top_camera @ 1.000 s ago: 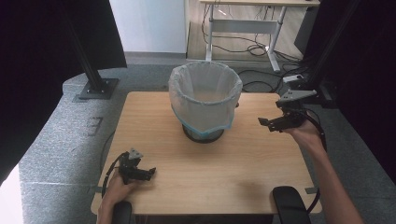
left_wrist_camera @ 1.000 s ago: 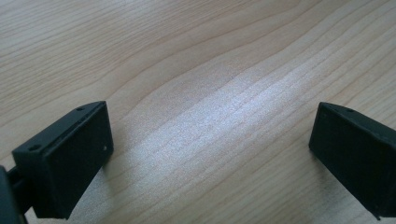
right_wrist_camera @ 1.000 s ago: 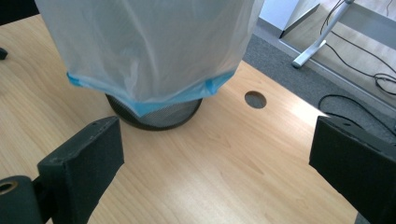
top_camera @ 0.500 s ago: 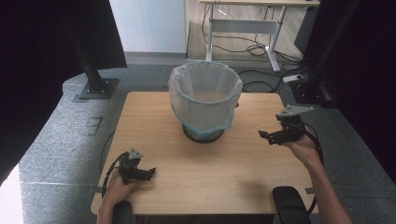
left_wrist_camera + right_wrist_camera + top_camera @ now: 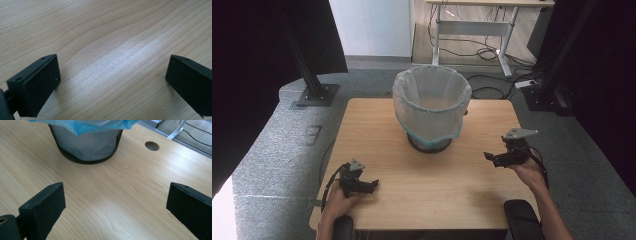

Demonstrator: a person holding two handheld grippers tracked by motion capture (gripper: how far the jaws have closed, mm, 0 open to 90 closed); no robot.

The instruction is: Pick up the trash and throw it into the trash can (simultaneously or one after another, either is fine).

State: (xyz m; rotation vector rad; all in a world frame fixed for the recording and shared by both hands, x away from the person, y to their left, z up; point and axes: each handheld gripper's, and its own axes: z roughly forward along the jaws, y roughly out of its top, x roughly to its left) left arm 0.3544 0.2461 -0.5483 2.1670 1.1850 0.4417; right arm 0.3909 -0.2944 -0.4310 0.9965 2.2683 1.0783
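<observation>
A black mesh waste bin (image 5: pixel 431 142) lined with a pale bag (image 5: pixel 432 102) with a blue hem stands at the back middle of the wooden table (image 5: pixel 427 175). My left gripper (image 5: pixel 373 185) rests low on the table's near left corner, open, with bare wood between its jaws (image 5: pixel 112 75). My right gripper (image 5: pixel 487 157) hovers over the table's right side, open and empty, pointing left toward the bin. In the right gripper view the bin's mesh base (image 5: pixel 87 146) and the bag's blue hem (image 5: pixel 82 125) sit just ahead.
A round cable hole (image 5: pixel 152 145) pierces the table beyond the bin. Grey carpet surrounds the table, with a black stand base (image 5: pixel 314 95) at left, another stand (image 5: pixel 544 95) at right, and a desk frame with cables (image 5: pixel 472 35) behind.
My right gripper has moved back toward me and lower, from beside the bin's rim to the table's right middle. The left gripper has stayed put.
</observation>
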